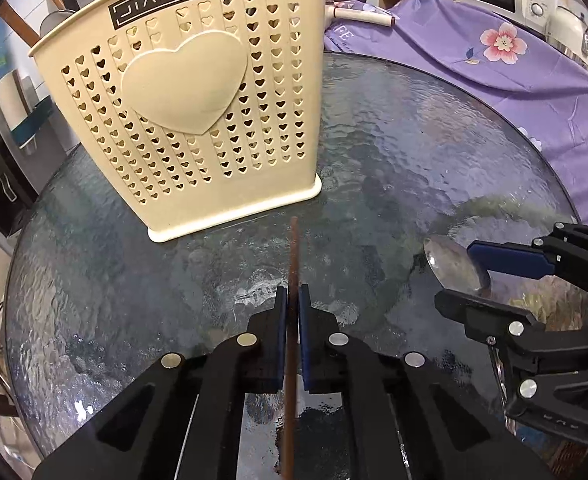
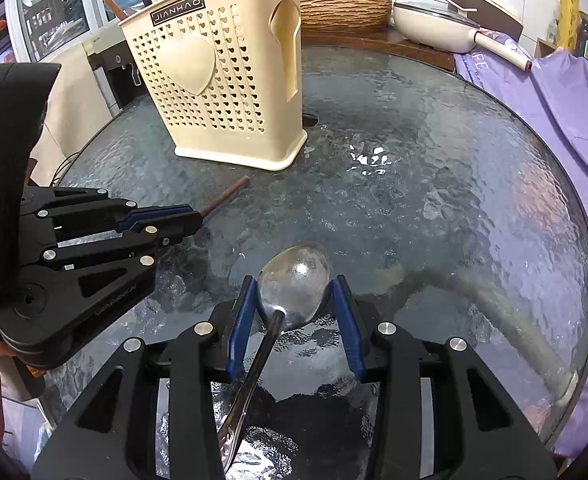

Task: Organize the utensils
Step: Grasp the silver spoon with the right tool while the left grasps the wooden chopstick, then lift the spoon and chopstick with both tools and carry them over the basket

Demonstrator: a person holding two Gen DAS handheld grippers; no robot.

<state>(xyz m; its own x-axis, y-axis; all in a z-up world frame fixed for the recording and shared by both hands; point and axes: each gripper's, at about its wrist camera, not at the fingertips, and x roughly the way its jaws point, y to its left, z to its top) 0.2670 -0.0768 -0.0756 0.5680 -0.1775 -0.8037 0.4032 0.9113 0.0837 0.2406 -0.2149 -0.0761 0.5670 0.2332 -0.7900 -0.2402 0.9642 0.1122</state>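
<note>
Broadly, a round textured-glass surface [image 2: 433,168] carries everything. Toward its far edge stands the cream plastic utensil holder pierced with small hearts [image 1: 198,120], upright, with wooden handles and a metal spoon showing above its rim. Nearer than the holder, the left hand-held gripper [image 1: 292,300] has its blue pads closed narrow on a thin brown wooden chopstick [image 1: 293,248], whose tip points toward the holder's base. Right of that, farther from the holder, the right hand-held gripper [image 2: 294,292] clamps the bowl of a shiny steel spoon [image 2: 295,280] between half-spread pads.
</note>
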